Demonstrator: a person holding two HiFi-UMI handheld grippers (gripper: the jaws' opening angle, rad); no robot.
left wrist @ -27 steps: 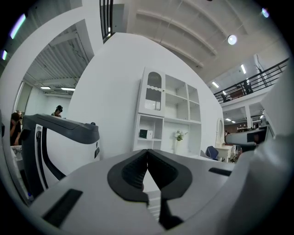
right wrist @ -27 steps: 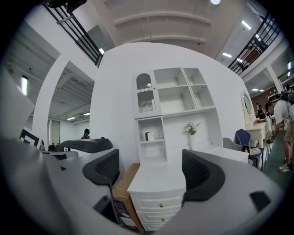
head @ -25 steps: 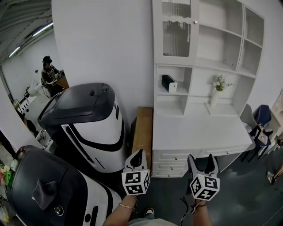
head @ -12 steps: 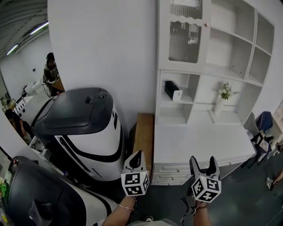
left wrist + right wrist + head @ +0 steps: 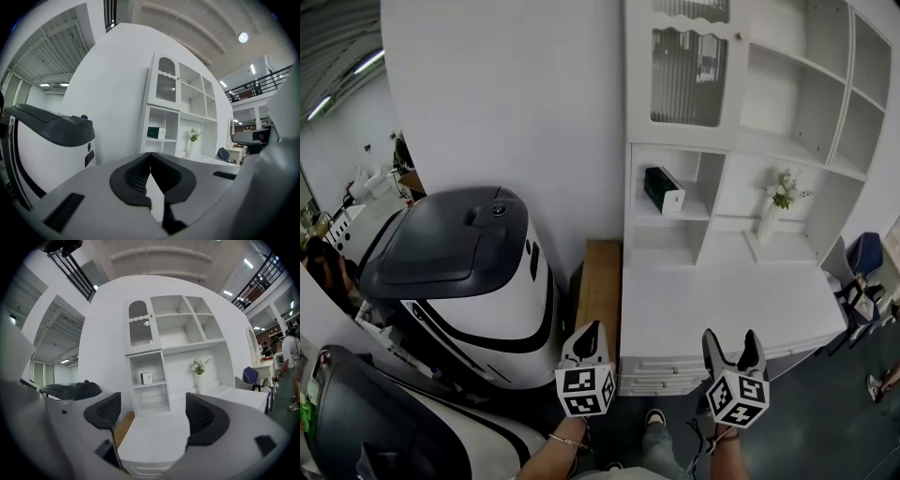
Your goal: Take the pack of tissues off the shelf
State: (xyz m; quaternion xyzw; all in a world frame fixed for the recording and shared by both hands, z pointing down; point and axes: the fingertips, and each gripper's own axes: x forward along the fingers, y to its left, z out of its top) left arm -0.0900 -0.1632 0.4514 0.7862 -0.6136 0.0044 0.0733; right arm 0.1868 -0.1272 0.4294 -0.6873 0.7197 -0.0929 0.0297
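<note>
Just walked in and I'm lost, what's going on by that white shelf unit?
A person faces the white shelf unit, a two-jaw gripper in each hand. The left gripper is shut on nothing; the right gripper is open and empty. Both are held low, well short of the dark pack of tissues with a white end, which sits untouched in an open cubby on the unit's left side.

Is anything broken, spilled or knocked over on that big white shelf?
No, nothing stands out. The pack of tissues sits flat in its cubby of the white shelf, and the vase of flowers stands upright on the desk part beside it. Nothing looks spilled, cracked or tipped over.
</note>
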